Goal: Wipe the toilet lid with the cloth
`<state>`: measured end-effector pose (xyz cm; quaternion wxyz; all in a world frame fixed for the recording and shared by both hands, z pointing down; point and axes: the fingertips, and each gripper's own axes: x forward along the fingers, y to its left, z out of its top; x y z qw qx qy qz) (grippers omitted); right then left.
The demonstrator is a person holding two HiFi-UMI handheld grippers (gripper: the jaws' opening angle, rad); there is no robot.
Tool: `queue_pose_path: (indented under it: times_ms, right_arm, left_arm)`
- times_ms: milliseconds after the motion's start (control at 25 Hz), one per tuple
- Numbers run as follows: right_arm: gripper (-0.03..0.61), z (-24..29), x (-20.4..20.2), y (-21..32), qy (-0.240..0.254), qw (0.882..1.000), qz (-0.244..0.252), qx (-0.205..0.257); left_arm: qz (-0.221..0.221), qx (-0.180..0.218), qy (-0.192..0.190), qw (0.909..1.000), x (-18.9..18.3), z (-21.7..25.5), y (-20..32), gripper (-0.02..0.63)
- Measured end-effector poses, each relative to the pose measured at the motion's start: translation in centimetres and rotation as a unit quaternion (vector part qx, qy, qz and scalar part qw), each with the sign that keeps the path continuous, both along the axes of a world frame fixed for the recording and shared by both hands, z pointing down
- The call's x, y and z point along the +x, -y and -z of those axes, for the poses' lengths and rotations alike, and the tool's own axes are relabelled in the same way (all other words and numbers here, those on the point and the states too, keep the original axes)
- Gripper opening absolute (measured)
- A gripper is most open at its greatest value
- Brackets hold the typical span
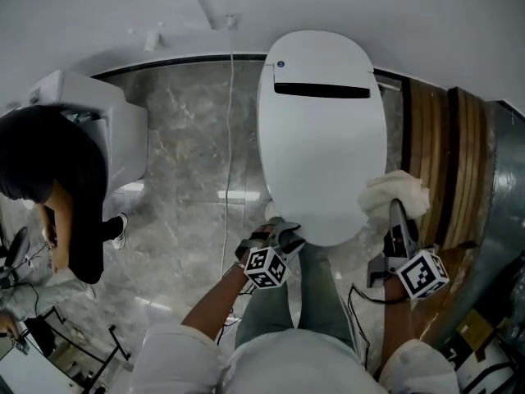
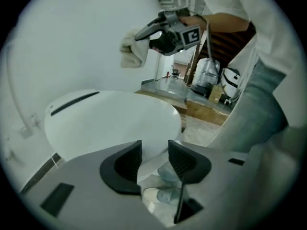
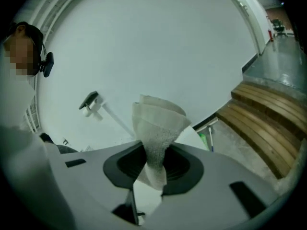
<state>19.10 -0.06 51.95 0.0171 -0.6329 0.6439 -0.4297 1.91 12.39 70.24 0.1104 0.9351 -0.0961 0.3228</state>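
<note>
The left forearm point(image 1: 215, 298) reaches up from the bottom of the head view, wrist bent slightly down, and brings the left tool point(image 1: 283, 235) to the front rim of the toilet lid point(image 1: 320, 138). In the left gripper view its 2 jaws stand a narrow gap apart. The lid's front edge shows in that gap, and the pads point(image 2: 181, 158) are not seen pressing on it.

The right forearm point(image 1: 398, 318) runs up the right side, with the right tool point(image 1: 397, 210) pointing forward and down beside the lid's right front edge. Its jaws are clamped on the cloth point(image 1: 395, 191), a crumpled white wad that sticks out past the tips. From the left gripper view the cloth hangs in the air above the closed lid, apart from its surface.

Further off lie the grey marble floor point(image 1: 189, 138), wooden slats point(image 1: 443, 162) to the right and a bent-over person point(image 1: 49, 162) at far left.
</note>
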Motion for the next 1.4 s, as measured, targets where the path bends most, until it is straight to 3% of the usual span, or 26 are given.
queue_pose_path:
  times_ms: [120, 280, 720, 800, 840, 880, 920, 1040, 1120, 1200, 1400]
  right_arm:
    - [0.095, -4.5, -1.7, -1.4, 0.024, 0.999, 0.018, -0.028]
    - [0.095, -7.8, -2.2, -2.8, 0.026, 0.998, 0.035, -0.054]
    - [0.095, -10.9, -2.5, 0.3, 0.003, 0.995, 0.075, -0.063]
    - [0.095, -11.4, -3.5, 1.5, -0.010, 0.992, 0.108, -0.069]
    - [0.095, -11.6, -4.5, 2.4, -0.016, 0.989, 0.132, -0.071]
    - [0.095, -11.8, -5.7, 3.5, -0.019, 0.984, 0.159, -0.073]
    - [0.095, -12.2, -7.1, 4.8, -0.015, 0.980, 0.185, -0.075]
    - [0.095, -14.7, -12.4, 9.2, 0.026, 0.963, 0.252, -0.096]
    - [0.095, -17.4, -16.3, 12.9, 0.038, 0.949, 0.288, -0.120]
    - [0.095, -19.5, -20.1, 16.6, 0.019, 0.935, 0.326, -0.138]
    - [0.095, -23.4, -27.0, 20.3, -0.003, 0.894, 0.402, -0.198]
  left_arm:
    - [0.052, -0.022, 0.030, 0.9979, 0.1, -5.8, 0.1, 0.195]
    - [0.079, -0.053, 0.049, 0.9942, 0.2, -9.5, 0.6, 0.190]
    - [0.105, -0.108, 0.064, 0.9865, 0.3, -12.3, 0.6, 0.190]
    - [0.144, -0.133, 0.047, 0.9795, -0.2, -11.0, 2.0, 0.185]
    - [0.187, -0.138, 0.026, 0.9723, -1.0, -9.6, 3.9, 0.155]
    - [0.241, -0.138, 0.001, 0.9607, -2.1, -7.8, 6.3, 0.078]
    - [0.299, -0.135, -0.024, 0.9443, -3.6, -5.8, 9.2, 0.012]
    - [0.460, -0.114, -0.075, 0.8772, -9.1, -0.8, 18.1, 0.012]
    - [0.528, -0.088, -0.067, 0.8419, -12.4, 0.8, 22.9, 0.012]
    - [0.555, -0.065, -0.044, 0.8281, -14.2, 1.5, 26.1, 0.012]
    - [0.553, -0.050, -0.030, 0.8311, -14.8, 2.7, 28.6, 0.012]
